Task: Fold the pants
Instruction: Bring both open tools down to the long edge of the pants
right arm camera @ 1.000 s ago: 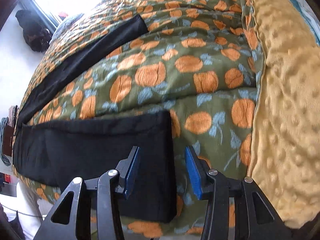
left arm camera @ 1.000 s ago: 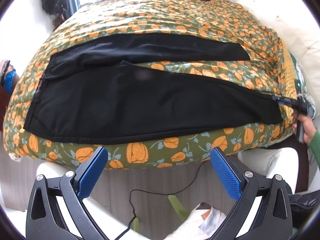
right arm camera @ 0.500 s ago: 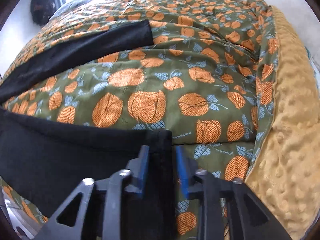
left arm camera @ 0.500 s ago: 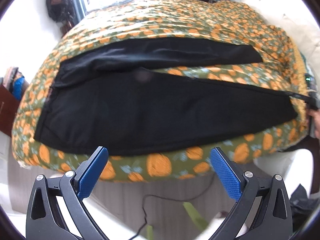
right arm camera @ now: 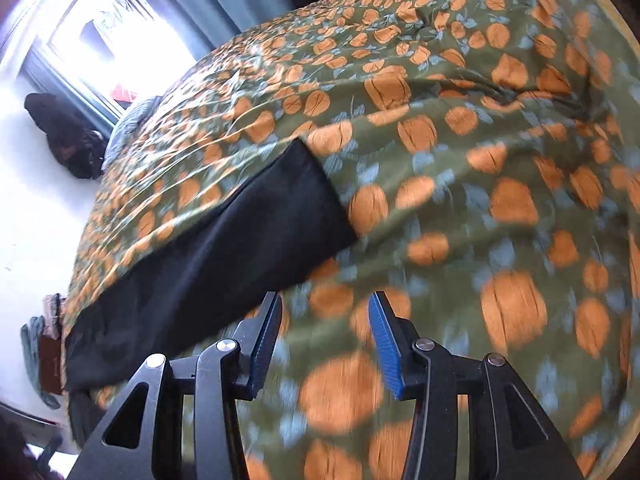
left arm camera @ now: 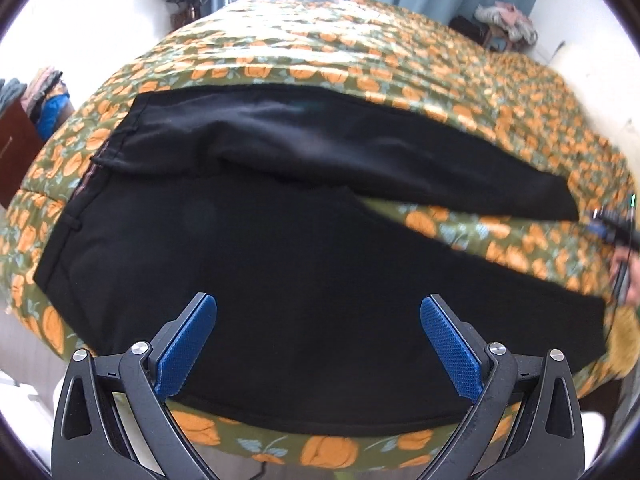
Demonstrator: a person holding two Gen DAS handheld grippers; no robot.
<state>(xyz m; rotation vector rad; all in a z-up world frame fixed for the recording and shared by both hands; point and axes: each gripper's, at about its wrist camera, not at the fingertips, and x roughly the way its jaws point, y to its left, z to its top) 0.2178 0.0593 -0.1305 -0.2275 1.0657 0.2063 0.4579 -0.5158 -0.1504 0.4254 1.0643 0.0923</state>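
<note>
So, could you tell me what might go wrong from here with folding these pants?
The black pants lie with legs splayed, the orange-patterned green quilt showing between them; a fold now may come out crooked.
The right gripper, its jaws opening with nothing between them, hangs over quilt and could pinch it.
The near leg lies along the bed's edge and might slip off.
</note>
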